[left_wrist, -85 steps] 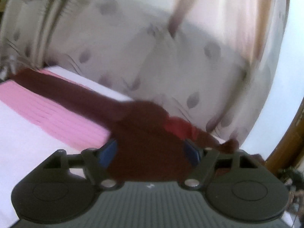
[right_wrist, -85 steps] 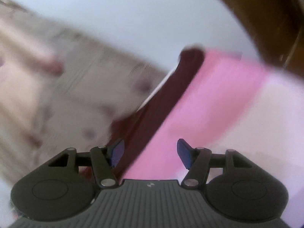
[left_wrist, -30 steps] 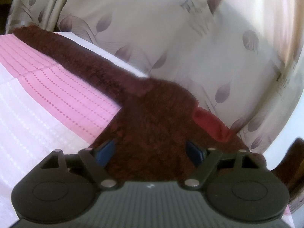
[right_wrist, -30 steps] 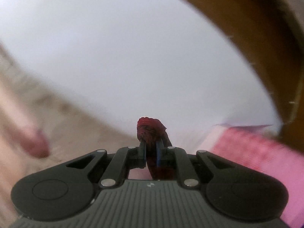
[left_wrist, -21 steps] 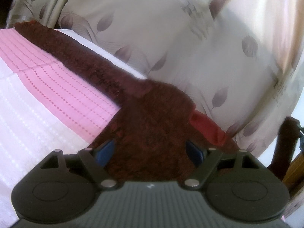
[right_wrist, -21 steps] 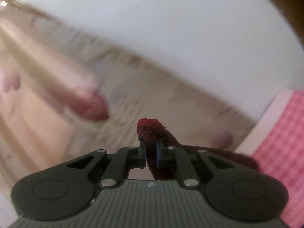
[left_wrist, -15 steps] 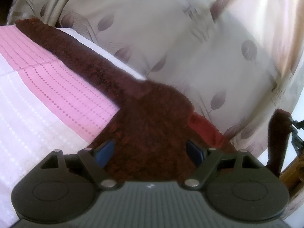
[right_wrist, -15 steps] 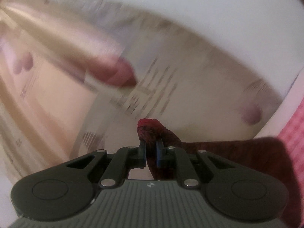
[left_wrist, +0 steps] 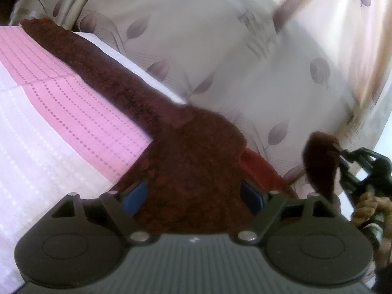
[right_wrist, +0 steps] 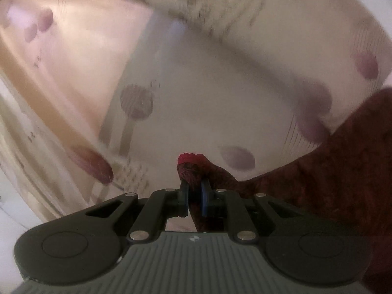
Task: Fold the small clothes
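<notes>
The left gripper (left_wrist: 193,196) is spread wide over the fuzzy dark red garment (left_wrist: 191,171), which lies on the pink and white cloth (left_wrist: 61,112). The right gripper (right_wrist: 194,196) pinches one end of it tight and lifts it. Behind hangs a leaf-print curtain (left_wrist: 220,49).

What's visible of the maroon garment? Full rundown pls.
The maroon garment looks like fuzzy dark knit with a brighter red trim. One long strip runs along the pink-and-white bedspread edge; the body lies between the open left gripper fingers. The right gripper is shut on a lifted corner, raised off the bed before the leaf-print curtain.
</notes>
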The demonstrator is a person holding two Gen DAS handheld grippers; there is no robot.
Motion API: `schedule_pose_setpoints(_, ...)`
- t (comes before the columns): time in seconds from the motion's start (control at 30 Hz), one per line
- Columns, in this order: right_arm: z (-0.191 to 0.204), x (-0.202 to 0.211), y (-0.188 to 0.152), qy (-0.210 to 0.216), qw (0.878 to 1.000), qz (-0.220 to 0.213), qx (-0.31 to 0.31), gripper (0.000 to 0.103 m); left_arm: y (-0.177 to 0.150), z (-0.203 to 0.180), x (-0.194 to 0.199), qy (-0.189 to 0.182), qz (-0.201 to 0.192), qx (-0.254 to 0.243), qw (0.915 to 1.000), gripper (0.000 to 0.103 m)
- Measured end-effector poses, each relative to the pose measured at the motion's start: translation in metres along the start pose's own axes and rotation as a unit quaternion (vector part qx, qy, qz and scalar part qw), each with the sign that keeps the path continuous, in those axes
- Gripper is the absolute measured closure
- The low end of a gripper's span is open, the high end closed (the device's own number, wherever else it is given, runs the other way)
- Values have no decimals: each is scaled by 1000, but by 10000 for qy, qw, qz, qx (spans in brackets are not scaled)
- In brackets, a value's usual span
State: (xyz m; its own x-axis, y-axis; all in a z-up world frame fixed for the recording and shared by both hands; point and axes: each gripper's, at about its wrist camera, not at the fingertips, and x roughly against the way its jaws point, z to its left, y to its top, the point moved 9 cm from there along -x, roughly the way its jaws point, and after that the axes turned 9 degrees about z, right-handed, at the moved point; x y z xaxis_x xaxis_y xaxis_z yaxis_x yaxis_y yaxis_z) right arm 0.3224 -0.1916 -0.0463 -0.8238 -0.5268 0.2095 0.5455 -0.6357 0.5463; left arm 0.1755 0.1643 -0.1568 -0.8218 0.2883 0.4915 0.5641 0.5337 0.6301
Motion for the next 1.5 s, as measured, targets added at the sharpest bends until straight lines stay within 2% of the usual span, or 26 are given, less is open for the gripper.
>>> schedule_pose_setpoints(0.37, 6, -39, -56, 23, 9977, 655, 152, 88, 1, 2, 1, -72, -11, 79, 9999, 18)
schedule_pose_setpoints(0.63, 1, -50, -75, -60, 9955, 924, 196, 88, 2, 3, 1, -116, -21, 151, 9998, 18)
schedule_pose_setpoints(1.0, 12, -73, -106, -162, 9895, 1308, 601, 87, 2, 4, 1, -150, -42, 199, 9997, 18)
schedule_pose_setpoints(1.13, 17, -83, -121, -272, 9845, 1469, 919, 86, 2, 5, 1, -163, -49, 218, 9996, 18)
schedule_pose_setpoints(1.43, 19, -101, -150, -285, 9770, 1770, 1155, 79, 2, 6, 1, -182, -57, 240, 9995, 18)
schedule_pose_setpoints(1.47, 19, -102, -154, -273, 9766, 1809, 1134, 77, 2, 6, 1, -182, -57, 241, 9995, 18)
schedule_pose_setpoints(1.5, 18, -104, -157, -263, 9762, 1858, 1085, 70, 2, 6, 1, -182, -58, 242, 9995, 18)
